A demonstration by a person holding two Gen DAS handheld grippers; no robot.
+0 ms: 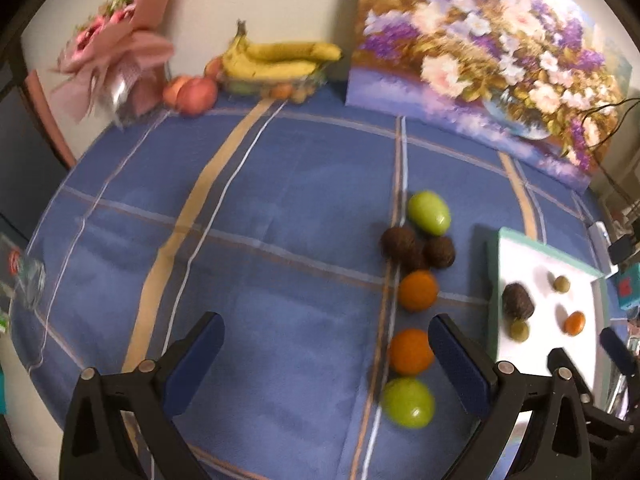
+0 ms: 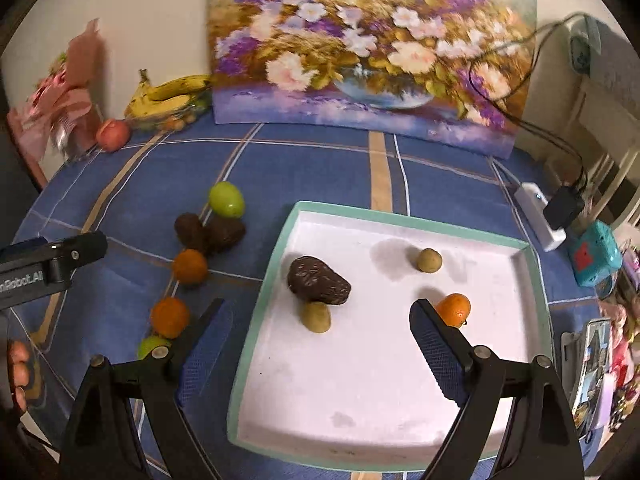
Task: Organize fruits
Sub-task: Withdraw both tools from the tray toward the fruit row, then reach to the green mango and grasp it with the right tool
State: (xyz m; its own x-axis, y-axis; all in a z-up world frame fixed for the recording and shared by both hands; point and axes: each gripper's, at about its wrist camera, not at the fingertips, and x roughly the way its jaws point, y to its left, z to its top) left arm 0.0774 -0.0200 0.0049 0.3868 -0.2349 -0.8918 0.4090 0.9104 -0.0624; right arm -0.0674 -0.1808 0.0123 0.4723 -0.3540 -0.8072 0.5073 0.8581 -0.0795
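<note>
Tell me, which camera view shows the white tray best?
The right wrist view: the white tray fills its centre, all rims and fruits visible. The left wrist view shows it only at the right edge, partly cut off.

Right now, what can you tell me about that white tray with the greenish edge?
The tray is square and shallow, with a matte white floor and a low mint-green rim. It lies flat on the blue checked tablecloth, in front of the flower painting. Inside sit a wrinkled dark brown fruit touching a small yellow-green one, another small yellow-green one farther back, and a small orange. Faint smudges mark the near floor. The right gripper hovers open above it.
</note>
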